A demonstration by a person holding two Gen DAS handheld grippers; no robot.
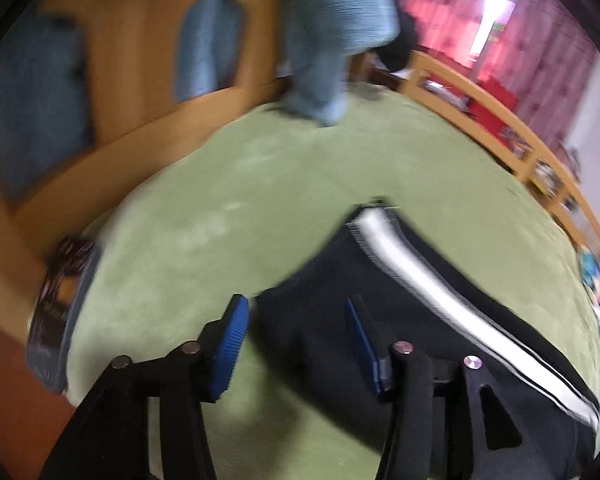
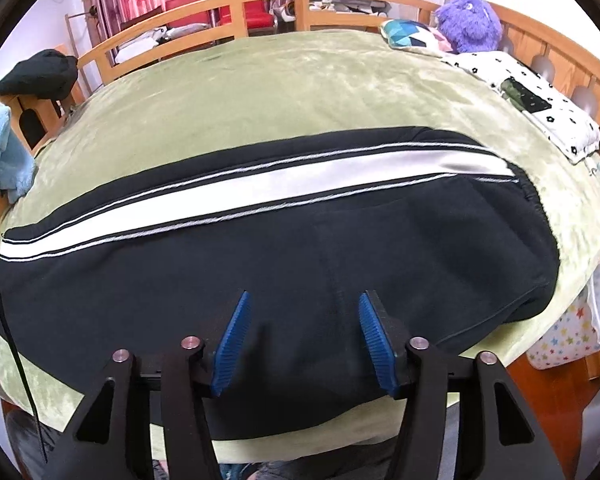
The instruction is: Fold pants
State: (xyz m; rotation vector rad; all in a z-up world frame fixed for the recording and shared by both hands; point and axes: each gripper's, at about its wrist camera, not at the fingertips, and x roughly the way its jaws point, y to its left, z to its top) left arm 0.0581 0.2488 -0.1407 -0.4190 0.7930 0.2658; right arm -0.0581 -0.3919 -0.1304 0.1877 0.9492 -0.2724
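Black pants [image 2: 300,264] with a white side stripe [image 2: 260,184] lie flat across the green blanket [image 2: 260,92], folded lengthwise, waistband to the right. My right gripper [image 2: 304,304] is open and empty, just above the near edge of the pants. In the blurred left wrist view the pants' leg end [image 1: 340,292] and stripe [image 1: 420,280] lie on the blanket [image 1: 220,208]. My left gripper [image 1: 296,312] is open and empty, its blue pads straddling the near corner of the leg end.
A wooden bed rail [image 2: 236,4] rings the bed. A purple plush toy [image 2: 468,20], a patterned pillow [image 2: 412,36] and white flowered cloth [image 2: 540,100] lie at the far right. Light blue cloth [image 2: 0,148] hangs at left, also in the left wrist view [image 1: 328,32]. A book [image 1: 56,312] lies at the blanket's left edge.
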